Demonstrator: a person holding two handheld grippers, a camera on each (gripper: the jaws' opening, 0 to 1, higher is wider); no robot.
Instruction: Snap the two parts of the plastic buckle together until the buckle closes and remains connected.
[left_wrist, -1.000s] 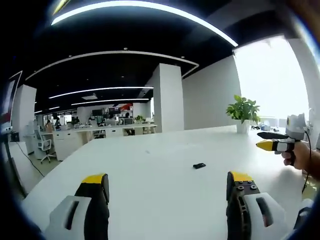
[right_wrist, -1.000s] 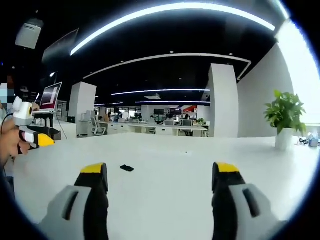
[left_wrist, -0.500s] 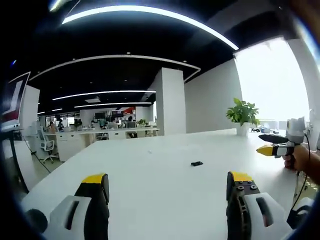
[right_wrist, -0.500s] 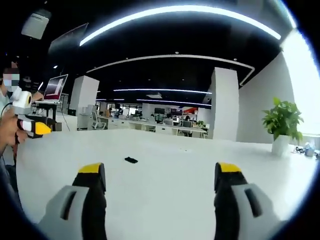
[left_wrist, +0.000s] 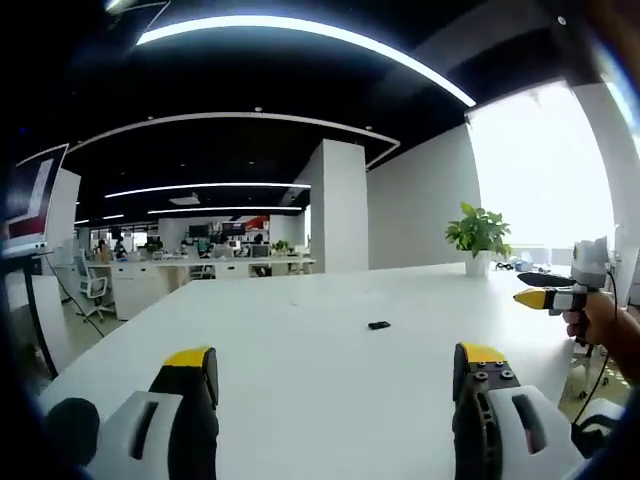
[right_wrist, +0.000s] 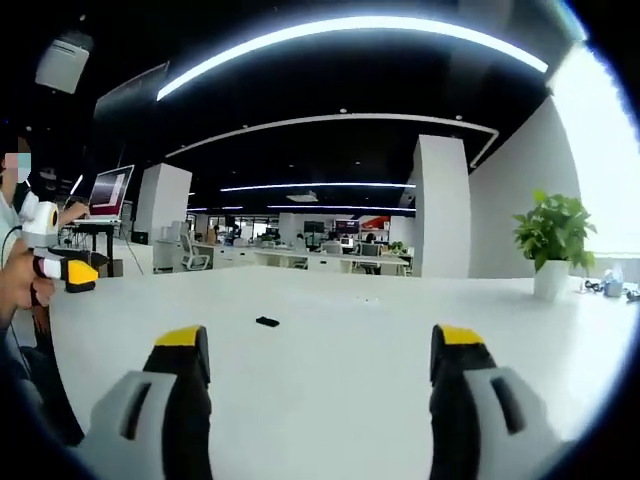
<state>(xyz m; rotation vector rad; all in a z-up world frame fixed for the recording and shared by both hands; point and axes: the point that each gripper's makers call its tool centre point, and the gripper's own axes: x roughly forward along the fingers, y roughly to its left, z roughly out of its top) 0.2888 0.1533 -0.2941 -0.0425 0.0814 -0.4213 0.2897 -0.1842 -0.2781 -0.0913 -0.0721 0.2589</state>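
Both views have shifted since a second ago, which reads as the hands moving, not the things: the buckle (left_wrist: 378, 325) now sits a little left of where it showed in the left gripper view, and slightly higher in the right gripper view. It is a small dark object lying flat on the white tabletop (left_wrist: 300, 380), just below the middle of the left gripper view and left of centre in the right gripper view (right_wrist: 266, 322), well apart from both grippers. It is too small to tell whether its two parts lie joined or apart.

The left gripper (left_wrist: 335, 375) has its yellow-tipped jaws spread wide at the bottom of its view, holding nothing. The right gripper (right_wrist: 320, 355) is likewise wide open and empty; it also shows at the right edge of the left gripper view (left_wrist: 545, 290), held in a hand (left_wrist: 600, 320). A potted plant (left_wrist: 478, 238) stands at the far right of the tabletop.

Judging by its look, the buckle is light, stiff plastic, likely smooth enough to skid on the tabletop. Each half probably wants a firm hold across its flat body, leaving the mating ends free, since a pinch on the prongs could block the snap.
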